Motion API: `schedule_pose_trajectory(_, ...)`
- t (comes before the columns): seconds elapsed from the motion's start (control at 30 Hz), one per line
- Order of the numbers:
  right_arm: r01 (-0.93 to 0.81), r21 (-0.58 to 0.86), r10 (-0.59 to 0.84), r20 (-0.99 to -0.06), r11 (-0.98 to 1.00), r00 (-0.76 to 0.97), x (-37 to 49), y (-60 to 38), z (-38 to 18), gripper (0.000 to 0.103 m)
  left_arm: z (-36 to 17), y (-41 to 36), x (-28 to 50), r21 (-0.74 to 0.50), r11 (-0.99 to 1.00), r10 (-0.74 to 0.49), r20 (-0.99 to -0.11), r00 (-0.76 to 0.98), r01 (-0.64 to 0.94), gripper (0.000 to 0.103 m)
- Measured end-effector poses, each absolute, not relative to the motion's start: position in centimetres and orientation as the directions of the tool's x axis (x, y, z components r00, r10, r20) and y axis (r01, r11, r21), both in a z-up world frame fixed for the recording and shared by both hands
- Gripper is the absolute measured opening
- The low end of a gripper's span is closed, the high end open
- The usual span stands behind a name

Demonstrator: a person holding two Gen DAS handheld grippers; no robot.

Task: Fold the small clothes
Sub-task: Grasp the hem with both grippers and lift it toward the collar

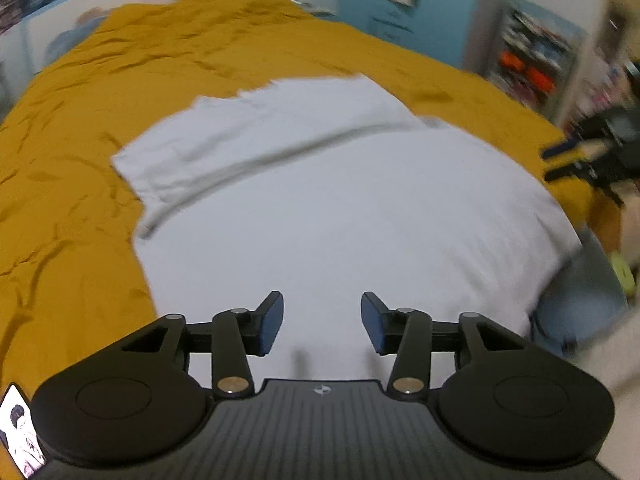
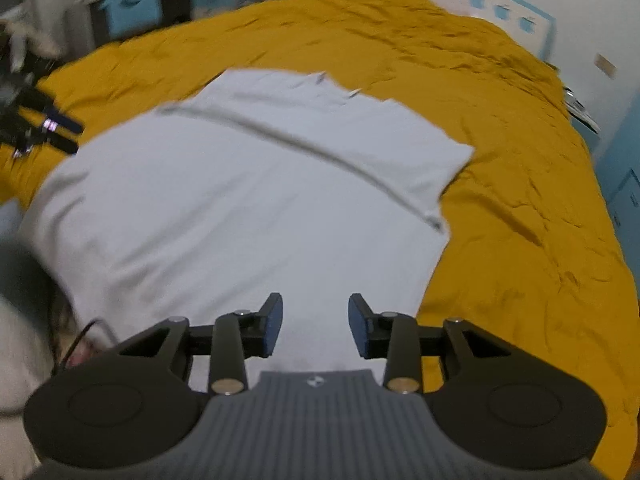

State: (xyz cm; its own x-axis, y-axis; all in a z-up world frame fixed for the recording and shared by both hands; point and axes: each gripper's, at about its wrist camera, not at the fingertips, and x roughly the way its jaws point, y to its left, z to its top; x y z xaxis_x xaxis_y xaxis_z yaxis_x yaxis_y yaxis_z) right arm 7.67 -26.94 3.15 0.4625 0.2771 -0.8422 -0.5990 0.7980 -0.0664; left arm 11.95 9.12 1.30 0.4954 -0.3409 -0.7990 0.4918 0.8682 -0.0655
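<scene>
- Nearest the left wrist camera, the left tongs (image 1: 322,326) hang released over the near part of the white garment (image 1: 320,208), blue pads (image 1: 272,324) well apart and nothing between them.
- Nearest the right wrist camera, the right tongs (image 2: 315,326) are likewise released, blue pads (image 2: 274,330) parted over bare white cloth, gripping nothing.
- Beneath both tongs, the white garment (image 2: 224,216) lies spread flat on the bed's mustard-yellow cover (image 1: 72,208), taking up most of the near half of it.
- Its cloth is plain white, smooth over the broad near part, with soft shading only; motion blur hides any finer detail.
- Farther along it, a fold line runs slantwise across the garment, and the far part, with what looks like a short sleeve, lies as a flap above that line.
- At the garment's far edge in the right view, a small notch shows; whether it is a neckline I cannot tell.
- Beside the garment, each view catches the other tongs at the frame's side, above the yellow cover near the cloth's edge.
- Beyond the garment, the mustard-yellow cover (image 2: 520,184) is creased and rumpled up to the far edge of the bed.
- Behind the bed, blurred shelves (image 1: 532,56) hold mixed items, some orange, too smeared to name.
- Farthest off, pale blue and white walls (image 2: 580,8) close the room.
</scene>
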Motion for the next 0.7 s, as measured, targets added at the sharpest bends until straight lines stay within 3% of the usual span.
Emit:
schedule_pose_trajectory(0.13,-0.666,-0.082,0.279,-0.865,0.742,0.417,4.4,-26.4,1.9,0.035,0.1,7.7,9.2,-0.016,0.808,-0.335,-0.834,0.438,0.589,0.063)
schedule_pose_trajectory(0.23,-0.714,-0.099,0.274,-0.88,0.694,0.388,2.5,-26.0,0.9,0.044,-0.9,7.1,7.5,0.01,0.775,-0.325,-0.851,0.412,0.632,0.075)
schedule_pose_trajectory(0.37,-0.759,-0.163,0.228,-0.896,0.63,0.382,0.4,-25.6,-0.4,0.058,-2.5,6.5,5.8,0.085,0.747,-0.251,-0.882,0.398,0.66,0.077)
schedule_pose_trajectory(0.57,-0.781,-0.242,0.143,-0.911,0.576,0.387,-0.2,-26.4,-2.3,0.066,-5.4,5.1,4.0,0.284,0.683,-0.087,-0.883,0.461,0.673,0.078)
schedule_pose_trajectory(0.7,-0.797,-0.281,0.14,-0.901,0.535,0.412,-0.5,-26.3,-3.1,0.07,-7.5,3.9,3.2,0.404,0.597,0.0,-0.864,0.503,0.693,0.086)
